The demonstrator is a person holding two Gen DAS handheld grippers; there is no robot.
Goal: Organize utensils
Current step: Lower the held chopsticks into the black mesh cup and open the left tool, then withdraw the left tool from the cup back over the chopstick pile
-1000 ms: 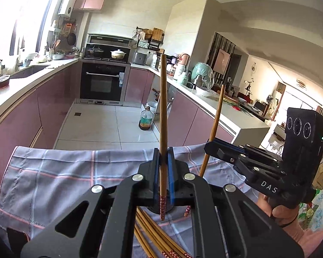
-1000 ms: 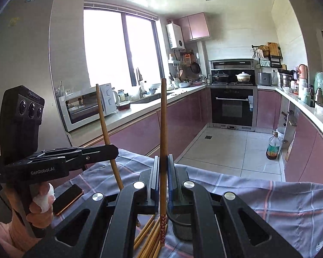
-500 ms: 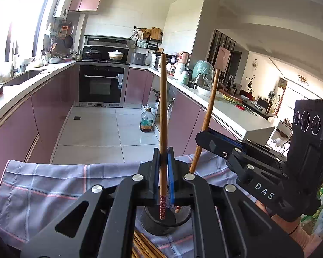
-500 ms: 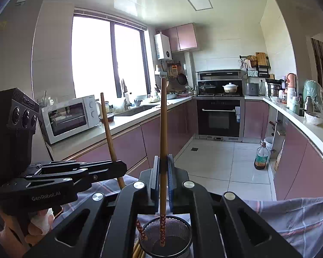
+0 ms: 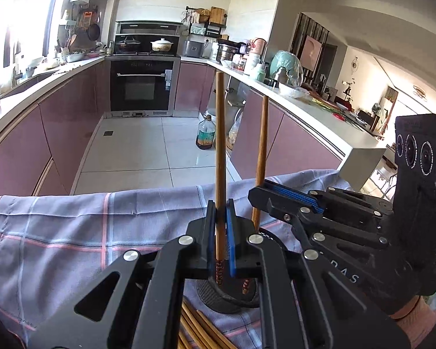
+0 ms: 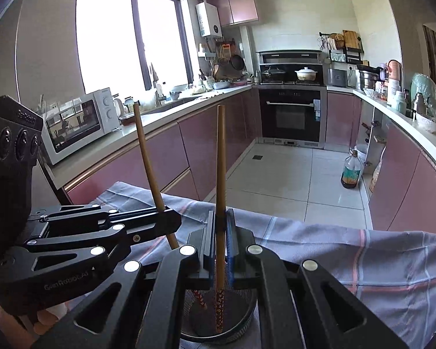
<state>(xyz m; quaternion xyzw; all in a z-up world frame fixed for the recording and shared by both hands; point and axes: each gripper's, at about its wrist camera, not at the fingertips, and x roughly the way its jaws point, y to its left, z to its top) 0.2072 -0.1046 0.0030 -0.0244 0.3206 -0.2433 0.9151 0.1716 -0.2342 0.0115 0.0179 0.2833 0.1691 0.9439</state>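
A checked cloth covers the surface in a pink-cabinet kitchen. Left gripper, marked "GenRobot.AI", and right gripper, marked "DAS", each clamp a chopstick, tips inside the mesh holder.

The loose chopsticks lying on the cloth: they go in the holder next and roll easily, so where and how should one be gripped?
Grip a loose chopstick on its plain wooden shaft, away from the patterned tip, coming straight down with the fingers either side of its length. They lie flat, close together on the plaid cloth beside the mesh holder, so probably take an outermost one.
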